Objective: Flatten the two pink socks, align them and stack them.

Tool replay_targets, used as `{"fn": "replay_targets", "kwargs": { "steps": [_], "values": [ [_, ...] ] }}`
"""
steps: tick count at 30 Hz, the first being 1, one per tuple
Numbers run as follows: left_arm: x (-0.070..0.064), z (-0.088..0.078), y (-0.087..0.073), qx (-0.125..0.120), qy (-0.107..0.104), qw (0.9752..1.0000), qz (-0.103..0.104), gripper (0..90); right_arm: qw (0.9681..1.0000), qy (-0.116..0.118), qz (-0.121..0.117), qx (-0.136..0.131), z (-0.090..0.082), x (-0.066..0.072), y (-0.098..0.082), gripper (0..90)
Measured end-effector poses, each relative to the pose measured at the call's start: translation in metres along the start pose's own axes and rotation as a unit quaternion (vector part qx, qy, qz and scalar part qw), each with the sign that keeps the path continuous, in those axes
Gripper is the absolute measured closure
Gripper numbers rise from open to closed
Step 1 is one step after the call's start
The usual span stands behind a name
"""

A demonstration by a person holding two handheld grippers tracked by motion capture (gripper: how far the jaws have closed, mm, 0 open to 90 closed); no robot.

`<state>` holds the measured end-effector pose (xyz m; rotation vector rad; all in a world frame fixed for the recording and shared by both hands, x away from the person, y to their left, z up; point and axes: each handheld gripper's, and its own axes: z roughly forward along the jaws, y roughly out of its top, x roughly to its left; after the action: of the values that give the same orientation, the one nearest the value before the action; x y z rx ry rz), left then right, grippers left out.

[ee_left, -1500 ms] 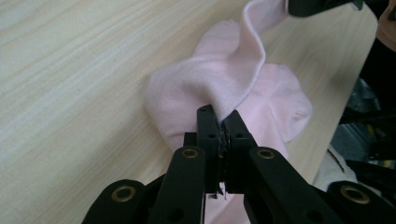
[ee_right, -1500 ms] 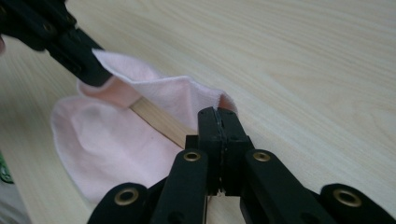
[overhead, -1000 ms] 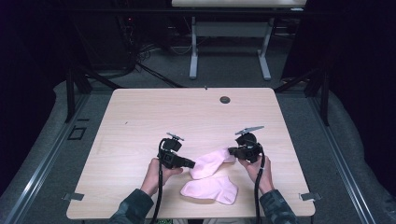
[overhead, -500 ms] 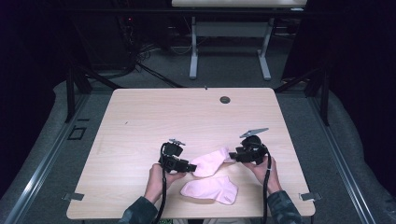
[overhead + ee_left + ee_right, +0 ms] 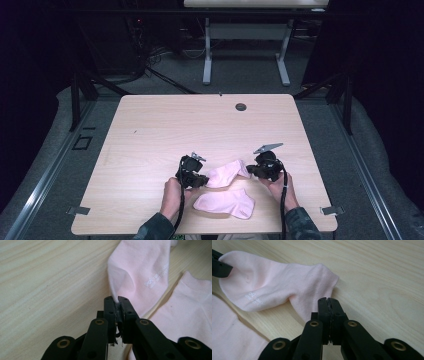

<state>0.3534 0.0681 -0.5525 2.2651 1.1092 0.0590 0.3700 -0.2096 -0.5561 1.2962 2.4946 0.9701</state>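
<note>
Two pink socks lie on the table (image 5: 150, 130): your left claw (image 5: 116, 301) and right claw (image 5: 328, 302) each pinch opposite ends of the far sock (image 5: 227, 173); the near sock (image 5: 225, 203) lies free.

Light wood table (image 5: 150, 130) w/ 2 pink socks (image 5: 227, 173) (image 5: 226, 203) near front edge, dark grommet (image 5: 241, 106) at back.

Far tabletop (image 5: 190, 125) open; socks (image 5: 226, 203) crowd near edge.

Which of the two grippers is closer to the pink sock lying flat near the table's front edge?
Left. The left gripper sits just above the flat sock's left end, pinching the other sock. The right gripper is farther up, at that other sock's right end.
</note>
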Motion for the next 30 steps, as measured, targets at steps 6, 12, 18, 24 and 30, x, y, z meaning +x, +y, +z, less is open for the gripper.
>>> {"fn": "replay_targets", "kwargs": {
  "steps": [6, 12, 18, 24, 30],
  "values": [
    [0.006, -0.012, 0.001, -0.021, -0.028, 0.9992, -0.017, 87.4, 0.9995, -0.008, 0.026, -0.017, -0.026, 0.008, 0.000, 89.9],
    [0.015, -0.036, 0.008, -0.043, -0.081, 0.9948, -0.045, 87.2, 0.9959, 0.023, 0.081, -0.031, -0.071, 0.013, 0.011, 89.7],
    [0.030, -0.019, 0.003, -0.005, -0.046, 0.9975, -0.054, 86.0, 0.9982, -0.026, 0.046, 0.027, -0.025, 0.005, 0.013, 87.6],
    [0.035, -0.017, -0.003, -0.001, -0.016, 0.9983, -0.056, 73.7, 0.9988, -0.037, 0.015, 0.027, -0.008, 0.006, 0.004, 74.1],
    [0.033, -0.018, -0.001, -0.006, 0.008, 0.9987, -0.049, 59.1, 0.9997, -0.023, 0.008, 0.011, -0.011, 0.013, 0.009, 60.8]
  ]
}}
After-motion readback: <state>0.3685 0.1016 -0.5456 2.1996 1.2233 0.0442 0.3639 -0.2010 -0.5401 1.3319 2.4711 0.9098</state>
